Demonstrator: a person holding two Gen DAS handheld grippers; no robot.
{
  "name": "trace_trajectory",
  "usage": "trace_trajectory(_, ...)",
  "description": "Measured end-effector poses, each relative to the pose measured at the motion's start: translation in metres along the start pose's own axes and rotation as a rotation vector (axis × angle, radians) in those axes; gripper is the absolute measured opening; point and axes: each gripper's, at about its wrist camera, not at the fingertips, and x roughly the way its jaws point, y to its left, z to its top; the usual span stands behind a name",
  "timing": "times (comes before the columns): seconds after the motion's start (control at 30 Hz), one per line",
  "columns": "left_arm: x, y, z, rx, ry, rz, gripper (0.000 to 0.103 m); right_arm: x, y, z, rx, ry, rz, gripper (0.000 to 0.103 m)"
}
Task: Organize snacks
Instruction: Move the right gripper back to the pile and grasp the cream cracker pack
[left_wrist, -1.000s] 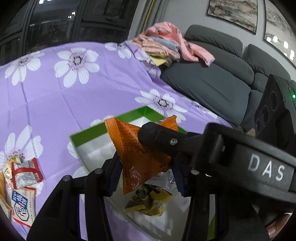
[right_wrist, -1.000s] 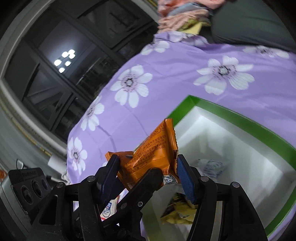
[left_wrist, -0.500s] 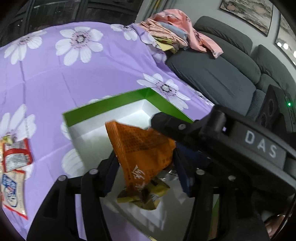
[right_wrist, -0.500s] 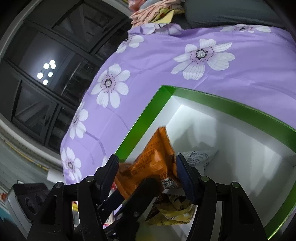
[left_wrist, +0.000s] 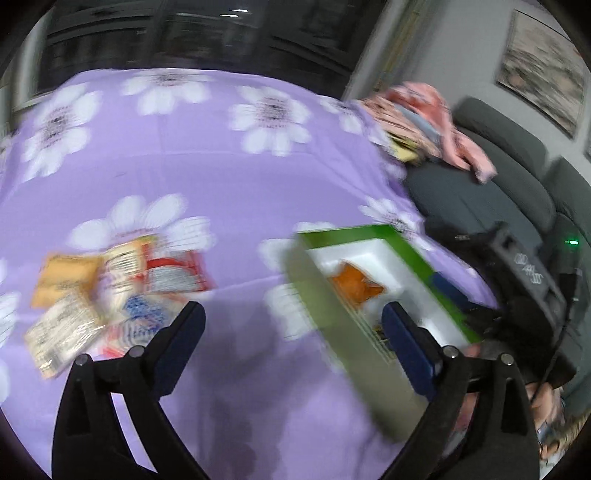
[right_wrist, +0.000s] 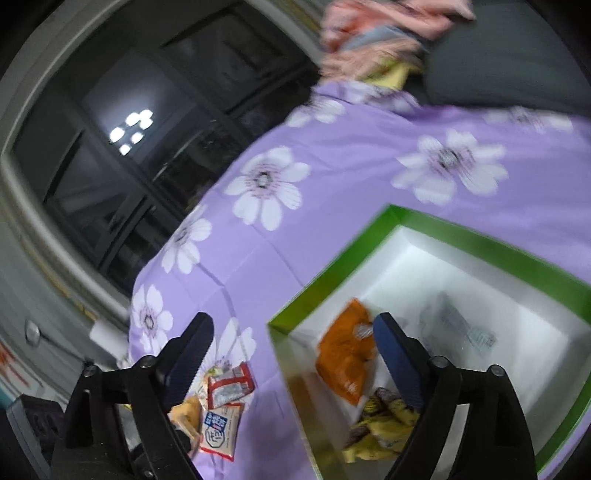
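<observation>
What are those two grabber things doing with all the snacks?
A person is tidying snack packets into a green box. The orange packet now lies inside it. The left gripper and right gripper have just been opening their jaws, with nothing between them. More packets wait on the purple flowered cloth.

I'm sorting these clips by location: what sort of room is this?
Probably a home living room: a grey sofa with piled clothes, a framed picture on the wall, and a flowered purple cloth over the table.
</observation>
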Motion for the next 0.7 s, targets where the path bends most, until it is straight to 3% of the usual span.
trace_trajectory(0.13,-0.037,0.066,-0.012,-0.165,-0.048,0.164,0.098,0.001,0.043,-0.016,-0.189,-0.007,0.05,0.097)
trace_trajectory(0.23,-0.056,0.114,-0.025,-0.322,-0.078,0.197,0.098,0.008,0.066,-0.033,-0.272,0.023,0.065,0.098)
trace_trajectory(0.37,-0.064,0.163,-0.038,-0.471,-0.049,0.281,0.098,0.029,0.088,-0.054,-0.31,0.129,0.12,0.098)
trace_trajectory(0.53,-0.061,0.199,-0.052,-0.625,-0.005,0.277,0.098,0.055,0.101,-0.079,-0.293,0.287,0.184,0.098)
trace_trajectory(0.7,-0.056,0.208,-0.058,-0.68,0.025,0.252,0.097,0.082,0.112,-0.105,-0.279,0.475,0.248,0.098)
